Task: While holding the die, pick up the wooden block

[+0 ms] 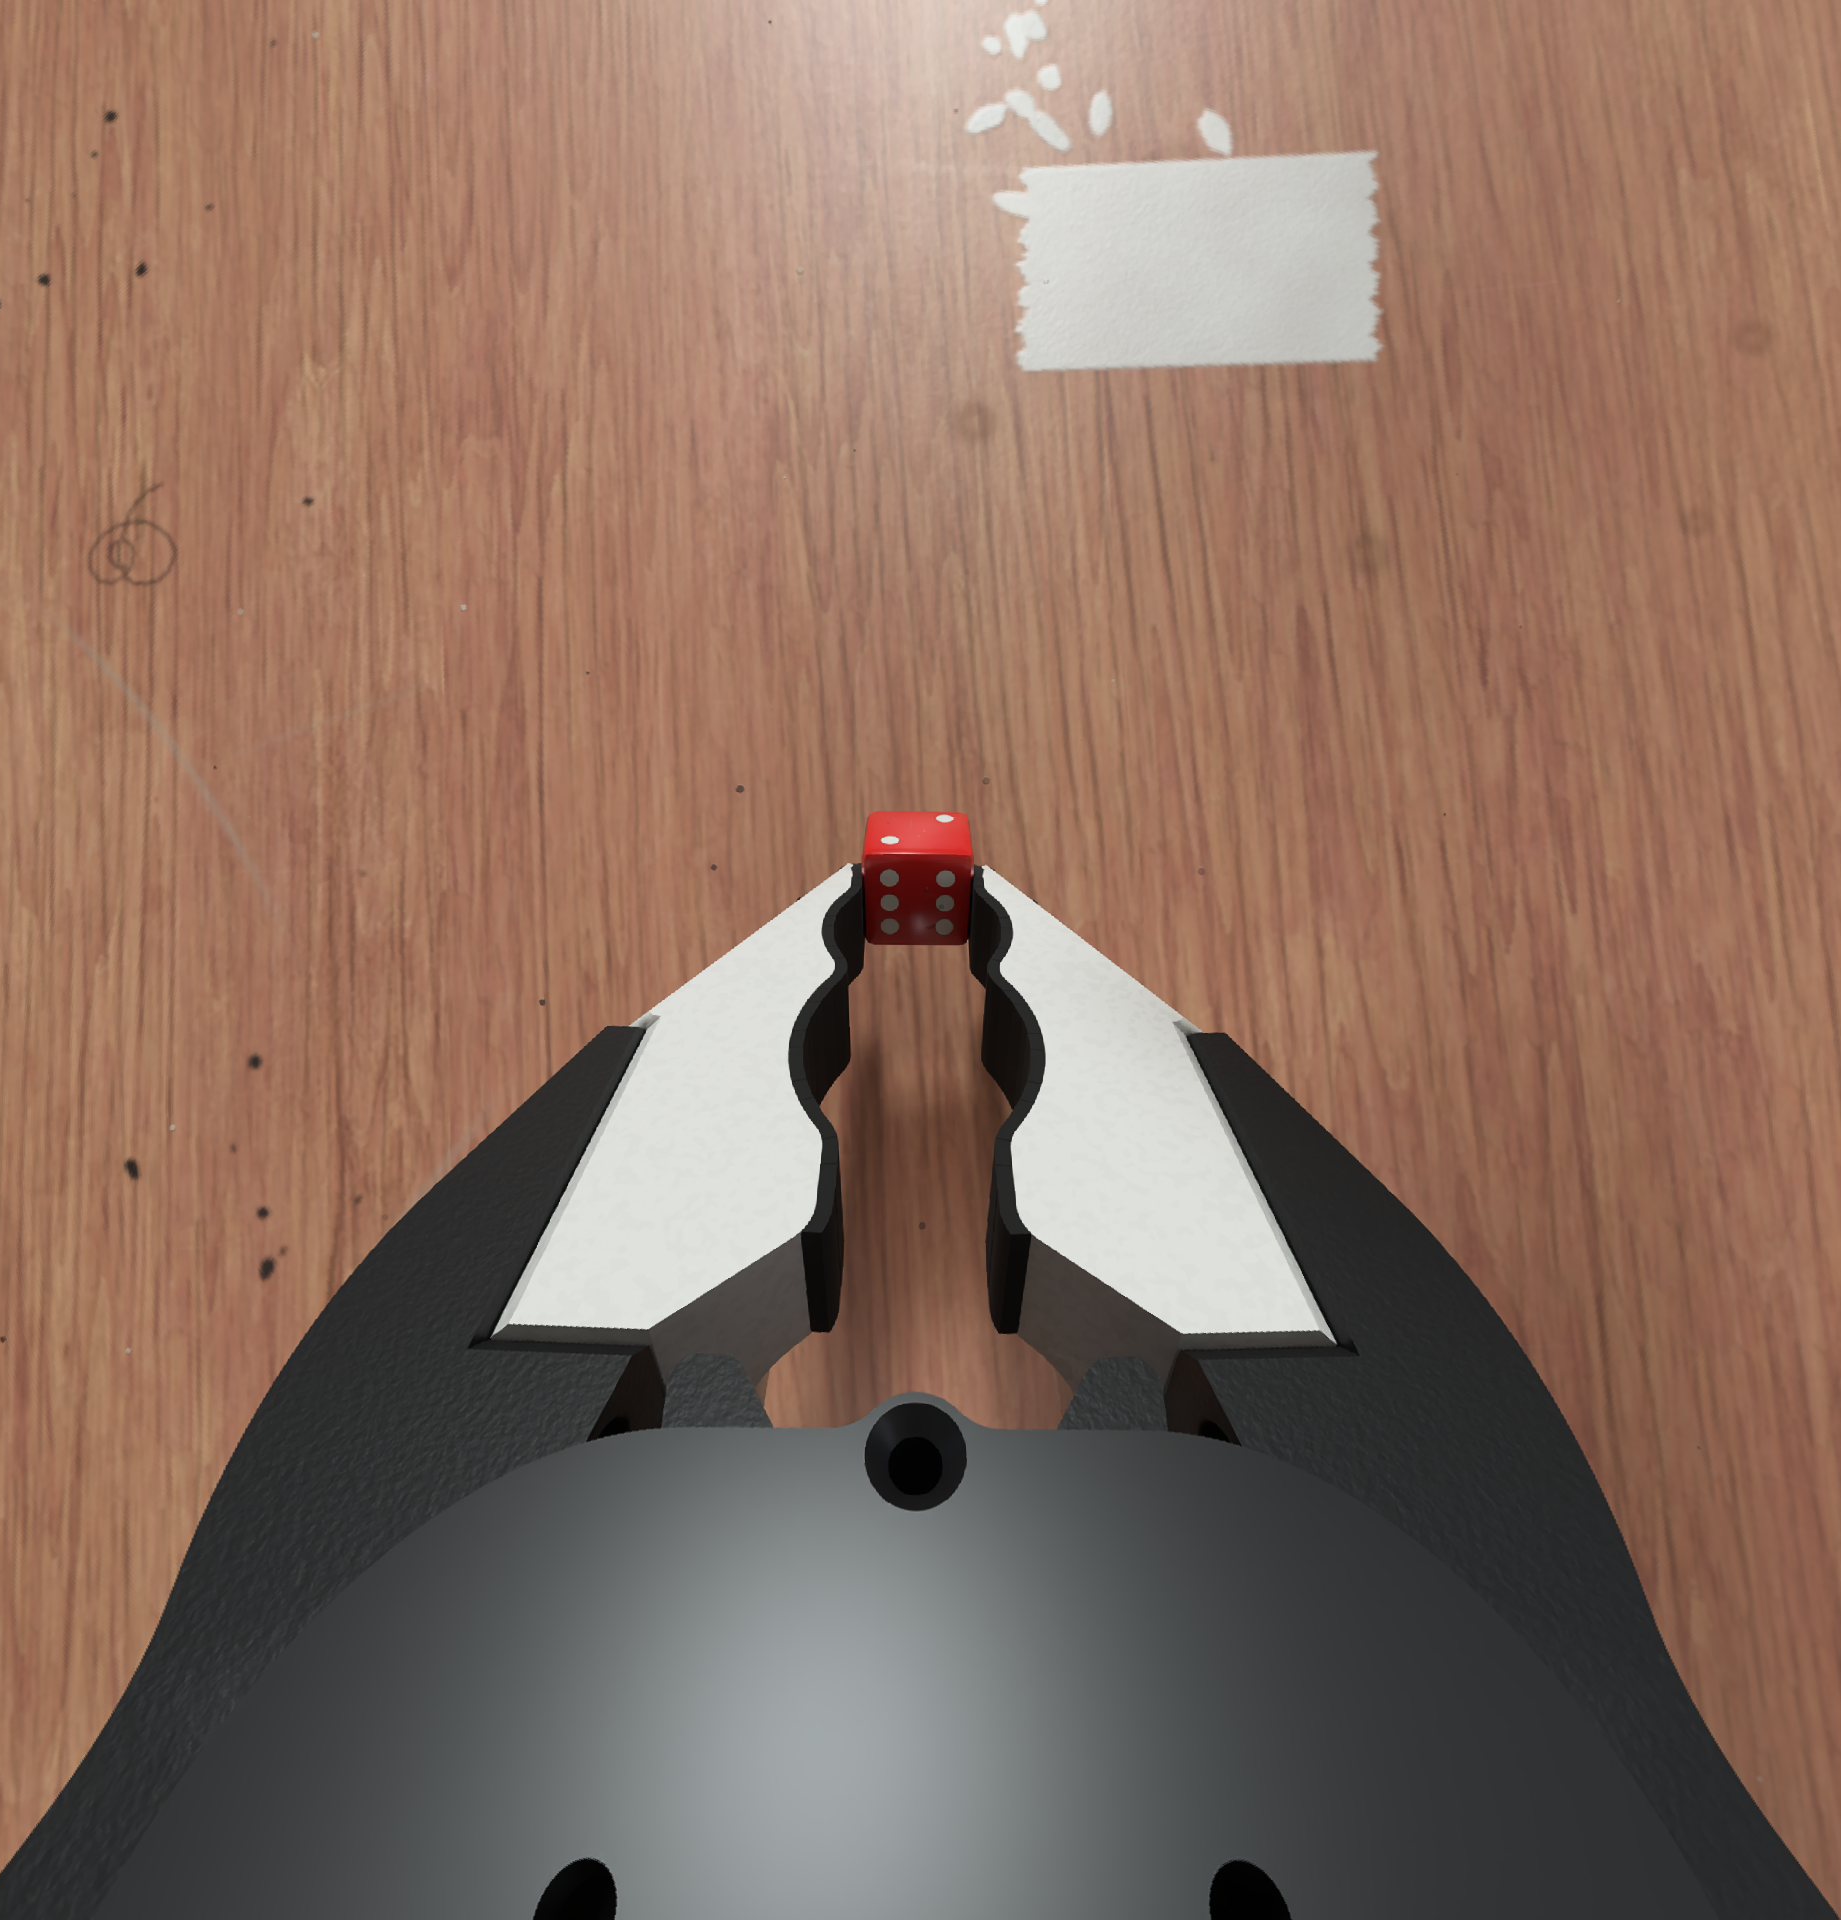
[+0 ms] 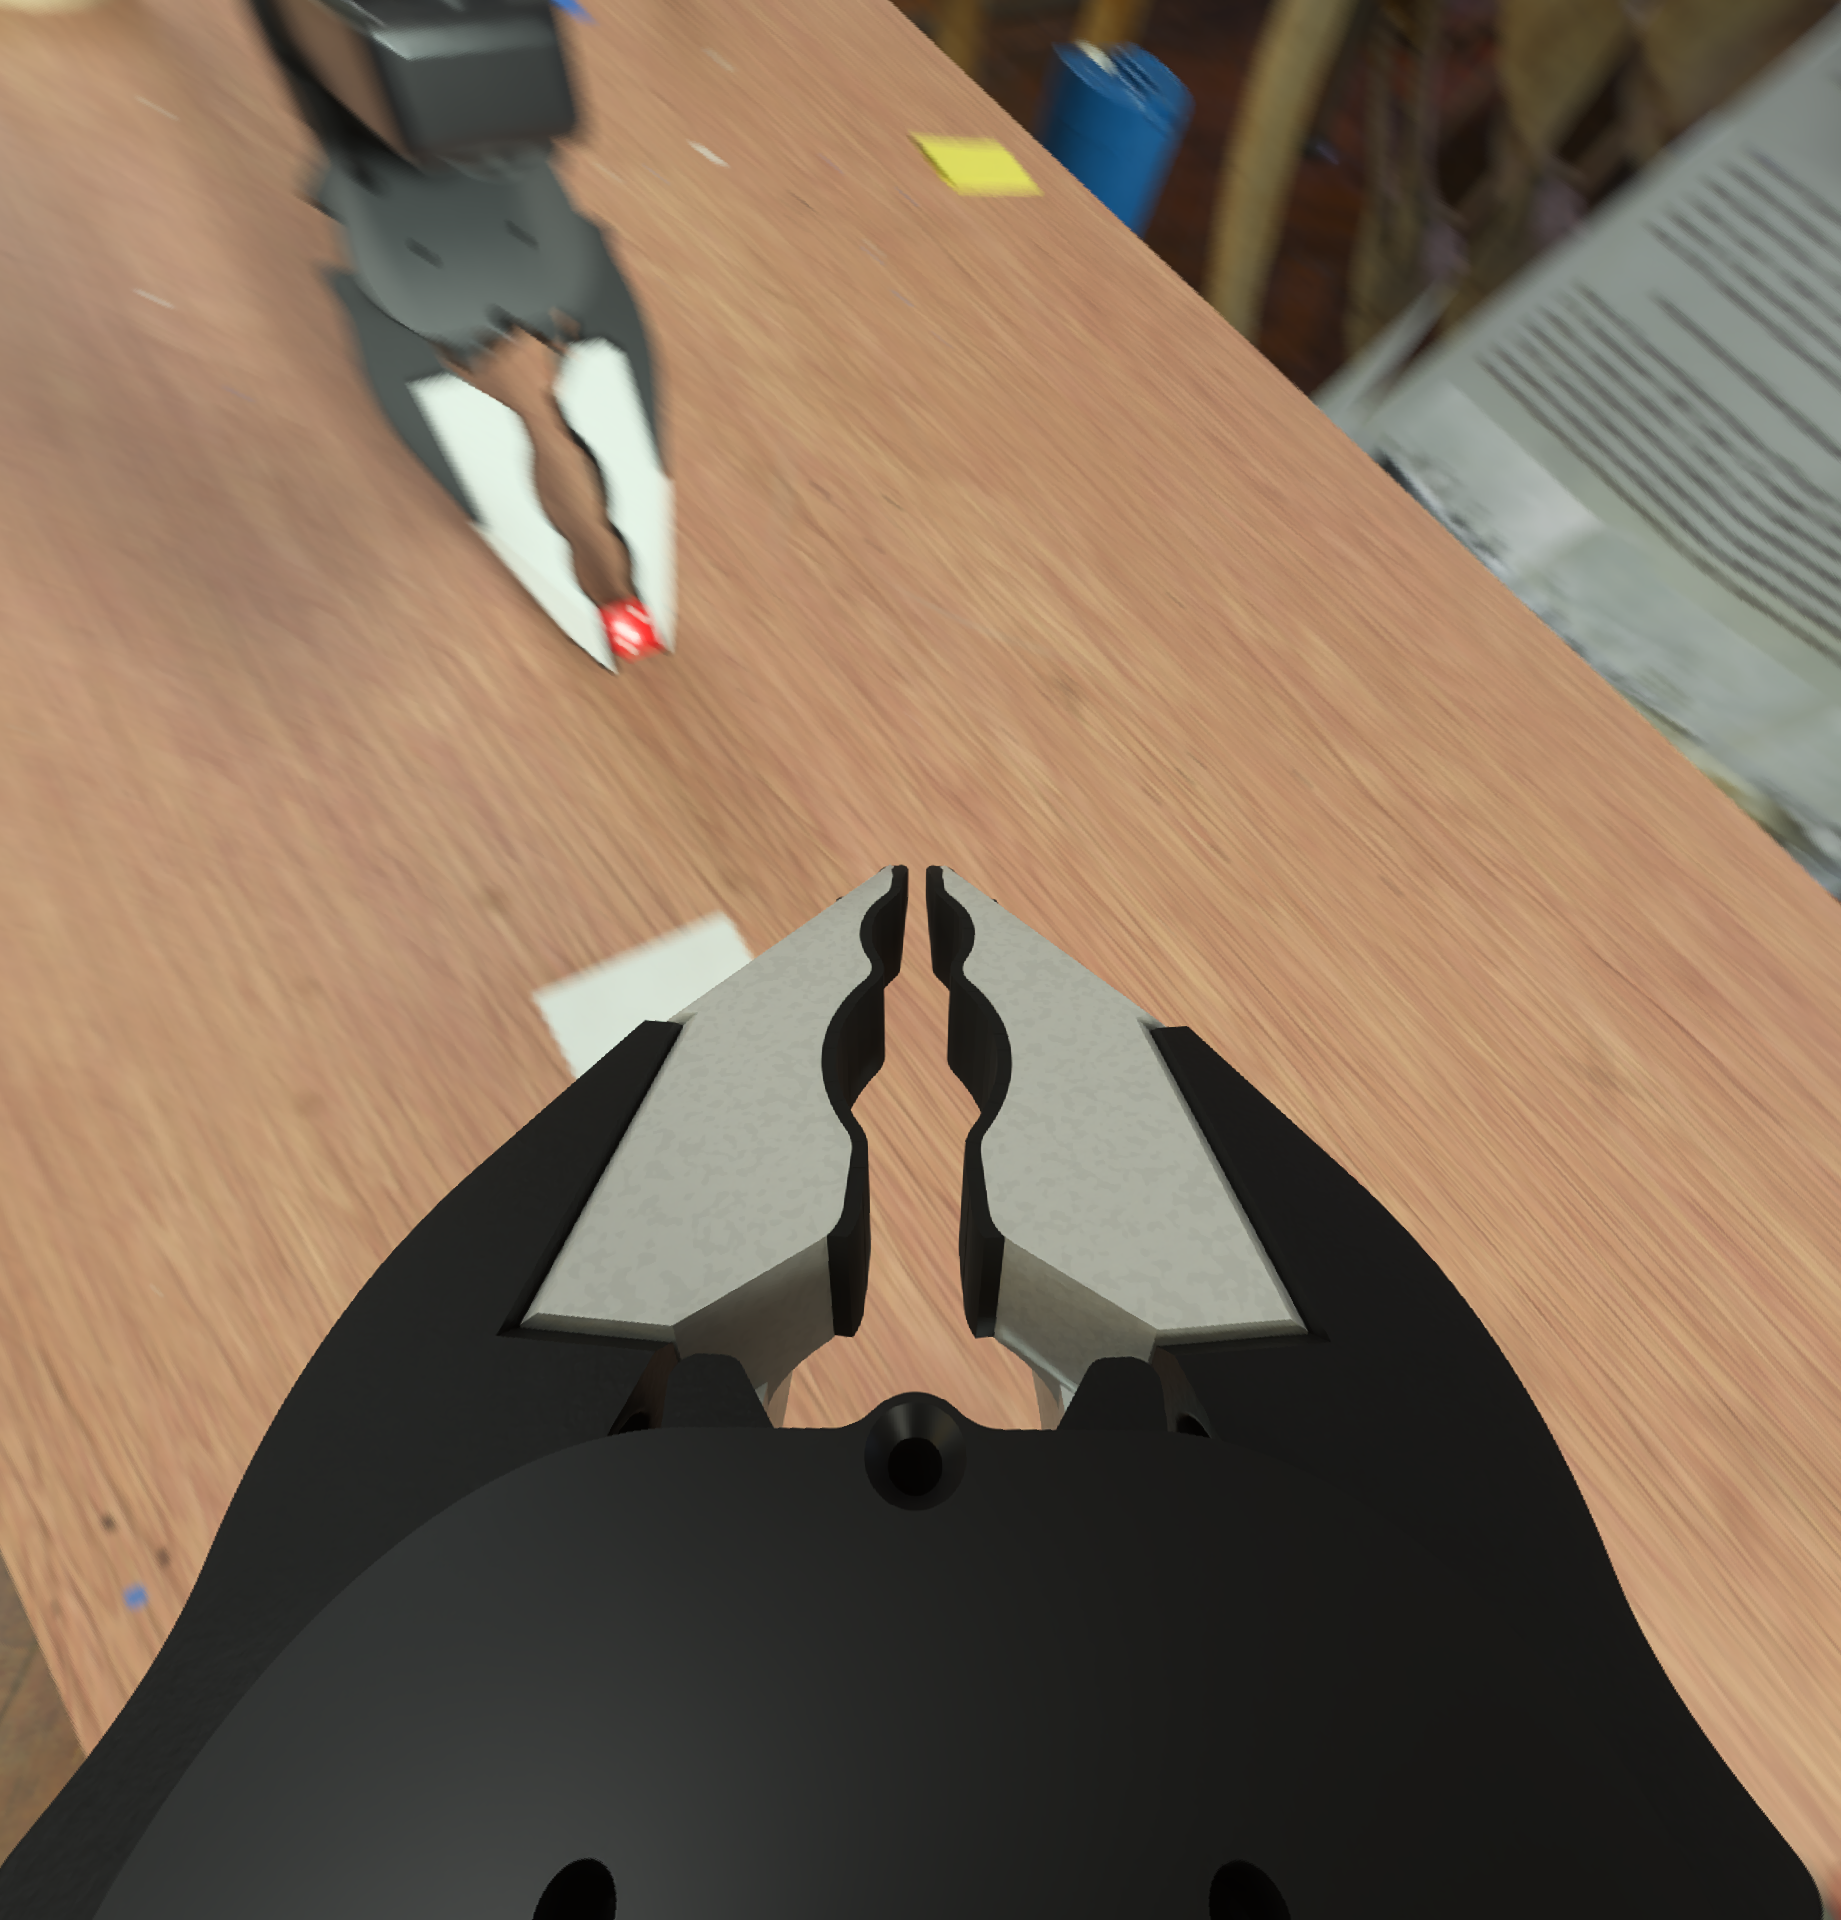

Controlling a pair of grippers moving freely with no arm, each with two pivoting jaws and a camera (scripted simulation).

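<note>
My left gripper (image 1: 916, 883) is shut on a small red die (image 1: 916, 878) with white pips, held between its fingertips above the wooden table (image 1: 480, 520). In the right wrist view the left gripper (image 2: 635, 634) shows at the upper left, blurred, with the red die (image 2: 630, 629) at its tips. My right gripper (image 2: 916, 878) is shut and empty, its fingertips almost touching, above the table (image 2: 1103, 675). No wooden block shows in either view.
A white piece of tape (image 1: 1196, 260) and white flecks (image 1: 1041, 104) lie on the table; the tape also shows in the right wrist view (image 2: 635, 992). A yellow note (image 2: 976, 164) lies near the far edge. A blue cylinder (image 2: 1108, 120) and grey slatted equipment (image 2: 1674, 416) stand beyond the table's right edge.
</note>
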